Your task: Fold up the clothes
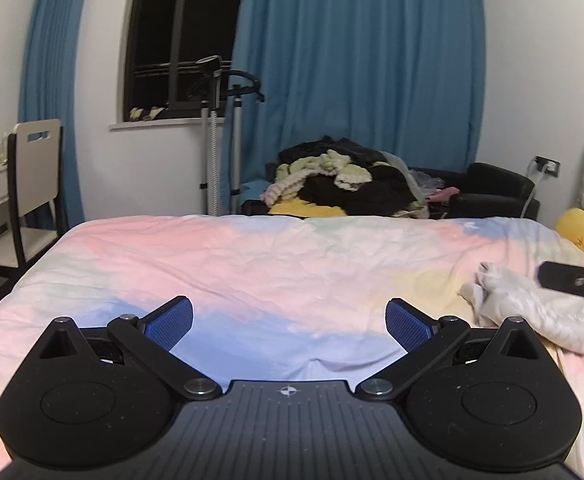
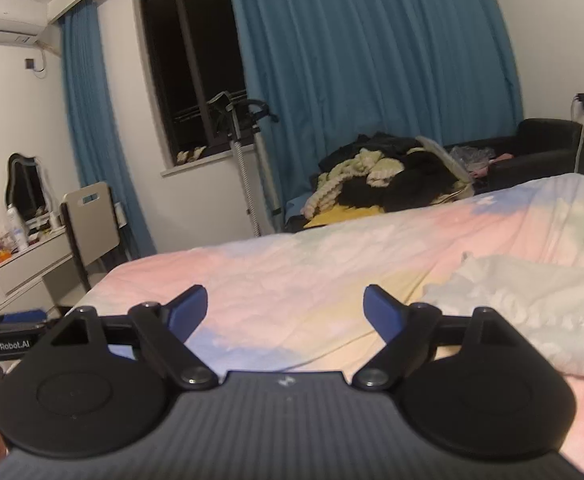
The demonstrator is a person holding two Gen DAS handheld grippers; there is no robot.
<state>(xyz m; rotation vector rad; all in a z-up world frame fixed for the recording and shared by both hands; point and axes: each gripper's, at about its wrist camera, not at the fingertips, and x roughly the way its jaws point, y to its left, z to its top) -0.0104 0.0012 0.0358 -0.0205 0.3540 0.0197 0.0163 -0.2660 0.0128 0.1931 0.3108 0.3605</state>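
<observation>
**Nothing folded yet: the white garment lies crumpled on the bed**

I hold my left hand-held gripper (image 1: pixel 289 322) over the near part of the bed (image 1: pixel 252 264), its blue pads spread wide with nothing between them. My right hand-held gripper (image 2: pixel 285 312) is the same: fingers apart, gripping nothing, hanging above the quilt.

The piece I have to fold, a white garment (image 2: pixel 532 312), lies in a rumpled heap on the right side of the bed, off to the right of both grippers. In the left wrist view it sits at the right edge (image 1: pixel 532 312), with part of my other gripper showing dark in front of it. Neither gripper touches it. I judge the task to be at its very start: the cloth is not spread flat, no edge is taken up, no fold is made. Everything is left to do, first of all reaching right and laying it out.

The bed wears a pastel quilt of pink, blue and pale yellow, lightly creased. Beyond its far edge a pile of clothes (image 1: pixel 344 184) rests on a black sofa (image 1: pixel 492 188). Blue curtains (image 1: pixel 356 60) flank a dark window (image 1: pixel 180 40), a garment steamer (image 1: pixel 212 128) stands below it, and a chair (image 1: pixel 32 184) is drawn up at a white desk (image 2: pixel 24 264) on the left.
</observation>
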